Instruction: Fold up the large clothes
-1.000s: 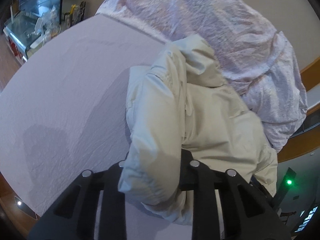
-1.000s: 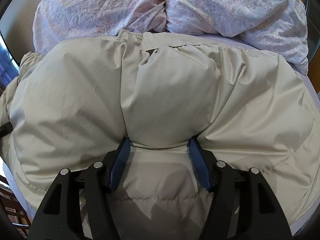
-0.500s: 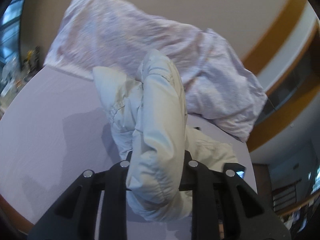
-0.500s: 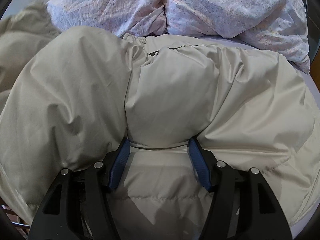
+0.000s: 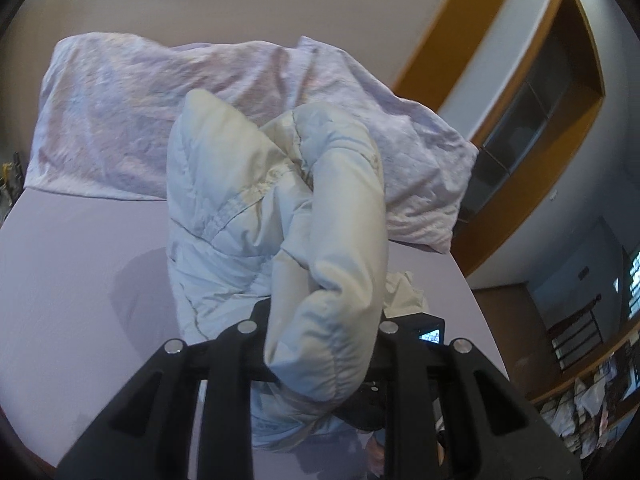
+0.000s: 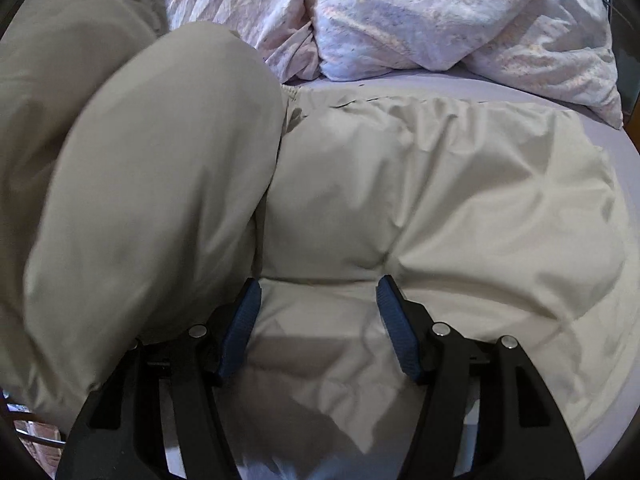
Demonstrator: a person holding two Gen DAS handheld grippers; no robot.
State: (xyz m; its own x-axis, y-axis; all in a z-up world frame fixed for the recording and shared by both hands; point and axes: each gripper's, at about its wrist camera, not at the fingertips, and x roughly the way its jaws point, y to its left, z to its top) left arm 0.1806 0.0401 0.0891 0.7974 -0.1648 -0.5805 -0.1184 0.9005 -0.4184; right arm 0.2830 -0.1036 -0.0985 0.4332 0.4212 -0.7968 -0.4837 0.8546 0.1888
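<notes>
A puffy beige jacket (image 5: 280, 200) lies on a bed with a lavender sheet (image 5: 60, 280). My left gripper (image 5: 324, 320) is shut on a thick rolled part of it, held up off the sheet; the padding hides the pads. In the right wrist view the jacket's body (image 6: 440, 200) spreads flat across the bed. My right gripper (image 6: 320, 300) sits low on it, its blue pads (image 6: 244, 320) wide apart and closed on a broad puffed fold. A lifted fold of the jacket (image 6: 140, 180) looms at the left of that view, above the flat part.
Crumpled floral pillows and bedding (image 5: 160, 100) (image 6: 440, 20) are piled at the head of the bed behind the jacket. A wooden door frame (image 5: 460, 60) and a dim room lie to the right. The bed's edge curves close below my left gripper.
My left gripper has risen and rolled, carrying the jacket part up off the sheet. In the right wrist view the lifted fold has swung in from the left over the flat body.
</notes>
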